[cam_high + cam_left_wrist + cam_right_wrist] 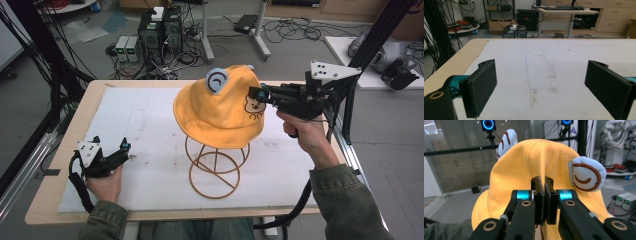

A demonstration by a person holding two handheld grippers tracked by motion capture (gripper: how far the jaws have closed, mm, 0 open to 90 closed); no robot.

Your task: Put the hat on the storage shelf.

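yellow hat [220, 107] pinched by right gripper [257, 93].

One yellow hat [220, 107] is seen on one wire stand [215, 167], with two blue ears [586, 175] counted on it and one cartoon face [253, 106] printed on its side. Two grippers are counted, the left gripper [124, 148] and the right gripper [256, 93], above one white mat [150, 120] on one surface [75, 120].
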